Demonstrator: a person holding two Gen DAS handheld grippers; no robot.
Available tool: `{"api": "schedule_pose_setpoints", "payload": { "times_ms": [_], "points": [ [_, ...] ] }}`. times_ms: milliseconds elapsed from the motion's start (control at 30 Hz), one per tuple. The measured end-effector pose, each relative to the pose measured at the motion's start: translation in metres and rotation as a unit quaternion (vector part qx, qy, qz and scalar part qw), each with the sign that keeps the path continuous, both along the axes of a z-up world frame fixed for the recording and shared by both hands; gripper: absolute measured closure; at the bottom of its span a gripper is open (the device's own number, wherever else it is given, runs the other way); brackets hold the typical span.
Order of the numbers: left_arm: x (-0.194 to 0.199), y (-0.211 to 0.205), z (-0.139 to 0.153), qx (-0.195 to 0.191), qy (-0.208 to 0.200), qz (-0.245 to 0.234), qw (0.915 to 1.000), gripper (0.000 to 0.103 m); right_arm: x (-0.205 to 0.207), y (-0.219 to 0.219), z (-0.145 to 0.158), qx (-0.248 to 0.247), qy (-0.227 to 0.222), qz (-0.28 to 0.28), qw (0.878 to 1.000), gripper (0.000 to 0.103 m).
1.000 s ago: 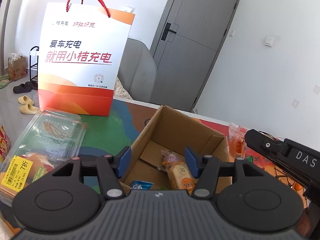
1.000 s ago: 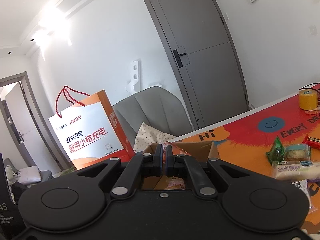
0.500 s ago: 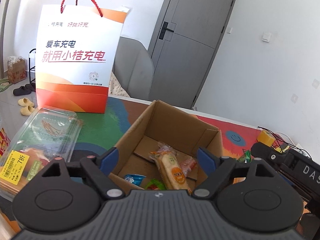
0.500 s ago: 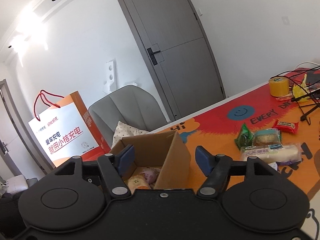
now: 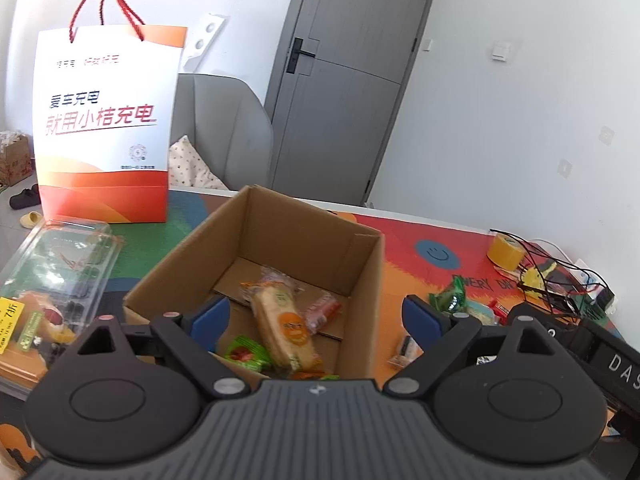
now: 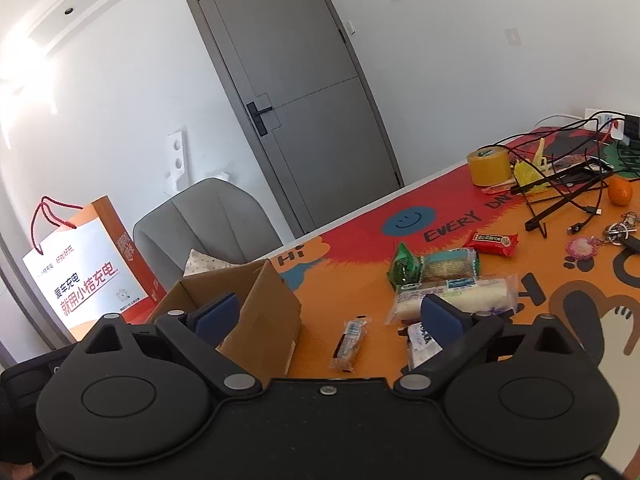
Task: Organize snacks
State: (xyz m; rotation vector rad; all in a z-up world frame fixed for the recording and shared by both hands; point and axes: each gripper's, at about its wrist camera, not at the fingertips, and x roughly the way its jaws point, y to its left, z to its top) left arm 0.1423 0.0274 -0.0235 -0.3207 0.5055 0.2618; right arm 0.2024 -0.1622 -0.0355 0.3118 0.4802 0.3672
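Paper bag [image 5: 104,128] upright; tape roll [image 6: 489,167], orange [image 6: 619,191], cables [image 6: 576,196] on mat.

From my left wrist view: cardboard box [image 5: 256,280] sits mid-frame on the table [image 5: 400,240], bread pack [image 5: 286,322] inside it. Paper bag [image 5: 106,128] upper left behind the box, clamshell tray [image 5: 52,272] left of it. Tape roll [image 5: 505,254] far right. Right wrist view: loose snack packs [image 6: 448,284] lie right of the box.

Bright daylight, ceiling glare (fisheye-bent edges)
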Motion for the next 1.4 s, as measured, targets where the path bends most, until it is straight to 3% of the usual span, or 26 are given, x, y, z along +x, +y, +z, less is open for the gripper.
{"api": "schedule_pose_setpoints", "payload": {
  "times_ms": [700,1400],
  "points": [
    [0.018,-0.068,-0.003,0.025,0.012,-0.057,0.9980,0.011,-0.006,-0.074,-0.013,0.011,0.014,-0.057,0.998,0.000],
    [0.049,-0.103,-0.034,0.037,0.038,-0.093,0.9943,0.011,0.011,-0.113,-0.048,0.024,0.047,-0.080,0.995,0.002]
  ]
}}
